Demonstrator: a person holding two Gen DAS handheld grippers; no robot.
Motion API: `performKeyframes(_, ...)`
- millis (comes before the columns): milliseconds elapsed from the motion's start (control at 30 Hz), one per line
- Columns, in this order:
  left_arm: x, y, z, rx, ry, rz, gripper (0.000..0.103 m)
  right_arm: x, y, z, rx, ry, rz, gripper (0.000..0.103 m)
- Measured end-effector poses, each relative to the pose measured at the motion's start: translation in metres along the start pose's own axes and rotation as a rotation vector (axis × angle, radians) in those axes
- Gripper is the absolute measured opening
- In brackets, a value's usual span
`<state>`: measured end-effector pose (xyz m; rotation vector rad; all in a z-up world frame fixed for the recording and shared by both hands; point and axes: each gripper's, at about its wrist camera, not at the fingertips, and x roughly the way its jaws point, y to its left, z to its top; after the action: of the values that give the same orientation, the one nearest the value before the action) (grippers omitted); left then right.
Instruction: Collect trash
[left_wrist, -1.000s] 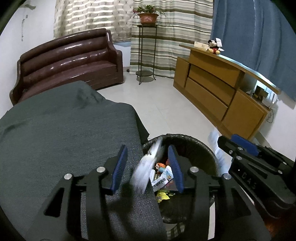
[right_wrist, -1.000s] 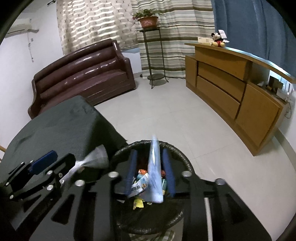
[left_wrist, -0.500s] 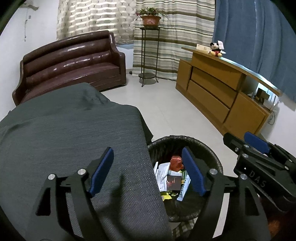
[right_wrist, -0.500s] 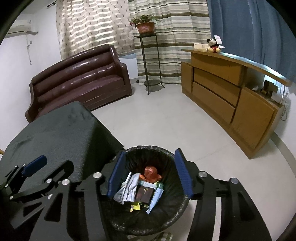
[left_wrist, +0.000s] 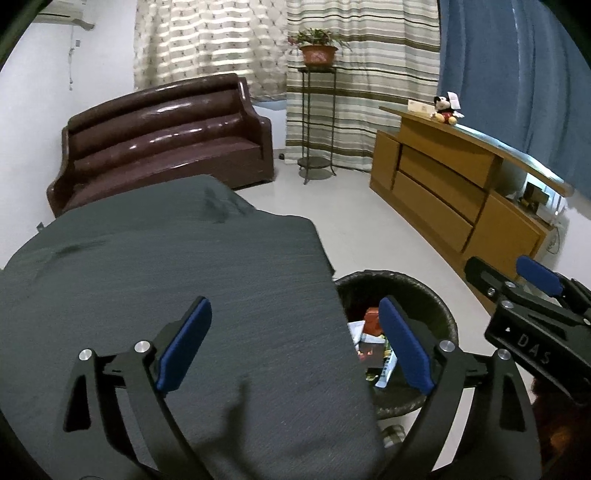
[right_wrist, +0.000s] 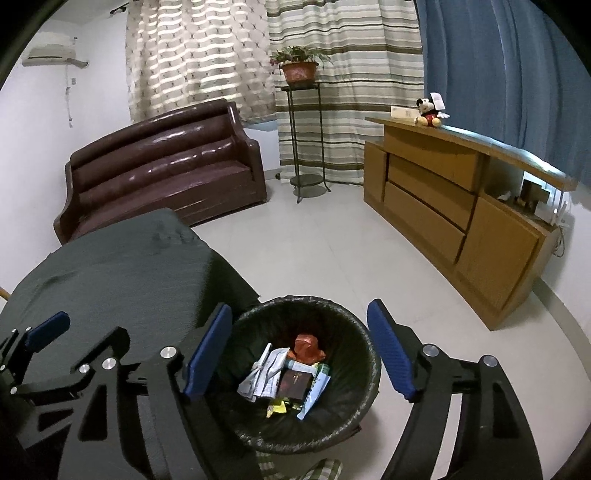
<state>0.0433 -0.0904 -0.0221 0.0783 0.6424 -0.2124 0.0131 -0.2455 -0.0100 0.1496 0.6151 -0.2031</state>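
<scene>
A black-lined trash bin (right_wrist: 356, 402) stands on the floor against the table's corner. It holds wrappers, a dark box and a red packet (right_wrist: 288, 376). My right gripper (right_wrist: 298, 306) hangs above the bin, its jaws opening, with nothing between the blue pads. My left gripper (left_wrist: 293, 302) hovers over the edge of the dark grey cloth-covered table (left_wrist: 147, 277), jaws also opening and empty. In the left wrist view the bin (left_wrist: 406, 282) and its trash (left_wrist: 369, 343) show beside the right finger, and the right gripper (left_wrist: 535, 295) sits at the right edge. The left gripper (right_wrist: 48, 332) shows at the left in the right wrist view.
A brown leather sofa (right_wrist: 166, 166) stands behind the table. A metal plant stand (right_wrist: 306, 147) is by the striped curtains. A wooden sideboard (right_wrist: 443, 206) with a plush toy (right_wrist: 428, 110) runs along the right. A checked cloth (right_wrist: 295, 469) lies by the bin.
A second ago each gripper held a wrapper over the bin. Both jaws have spread, the wrappers now lie in the bin, and both grippers have risen and drawn back.
</scene>
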Motion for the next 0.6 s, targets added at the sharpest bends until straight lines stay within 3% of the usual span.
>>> performKeyframes(600,-0.05,0.034,-0.013,-0.044,-0.041,0.042,0.09,-0.042,0.03,-0.014,-0.07,-0.053,0.01,0.076)
